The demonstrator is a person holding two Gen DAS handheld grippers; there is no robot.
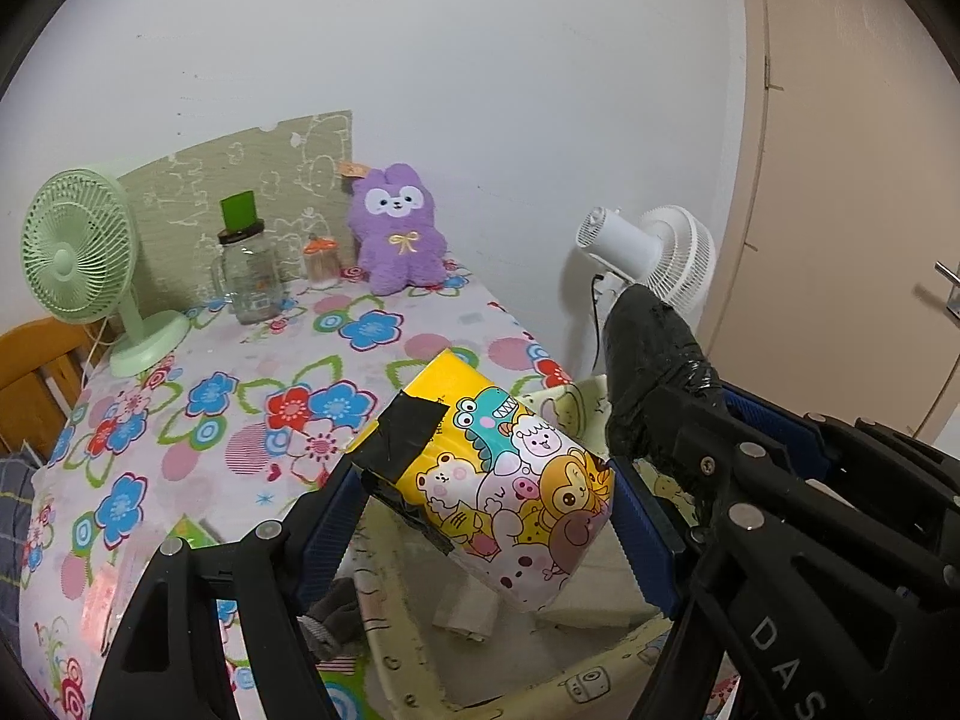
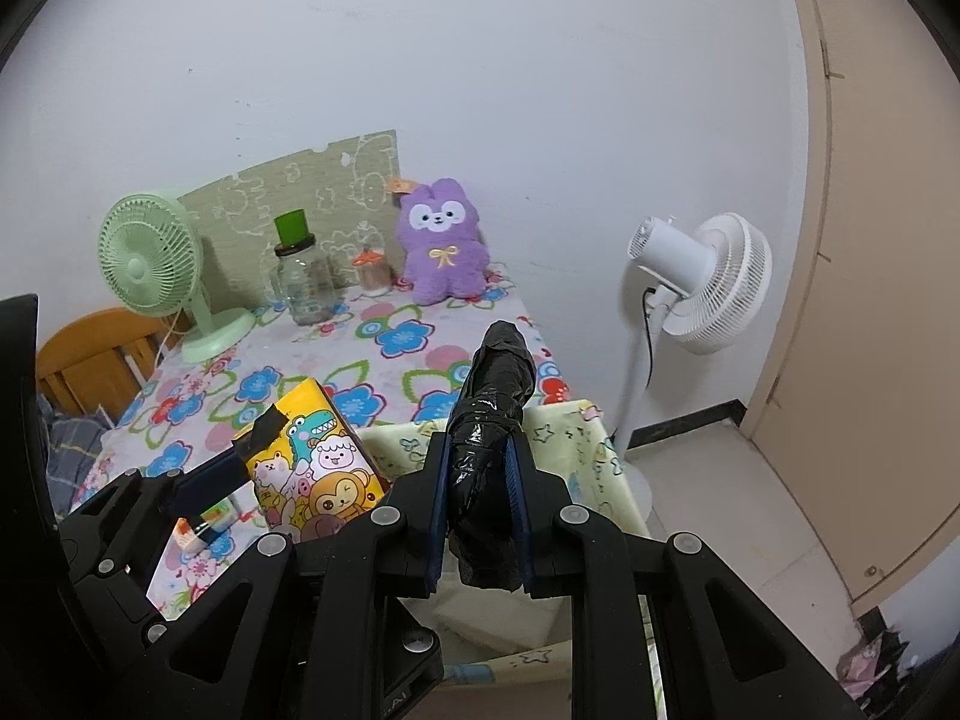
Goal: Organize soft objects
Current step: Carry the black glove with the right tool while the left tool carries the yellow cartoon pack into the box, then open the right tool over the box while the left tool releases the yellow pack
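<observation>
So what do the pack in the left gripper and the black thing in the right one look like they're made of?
Pack: soft tissues in glossy printed plastic film, probably; it shines and is patched with black tape. Black bundle: wrapped in shiny, wrinkled black film or tape; the inside is hidden.

Both wrist views face downward (close), sharing the table (image 1: 180, 450).

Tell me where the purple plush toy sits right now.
In both wrist views the purple plush toy sits upright at the table's far edge against the white wall, just right of the small orange-lidded jar and the patterned green board.
</observation>
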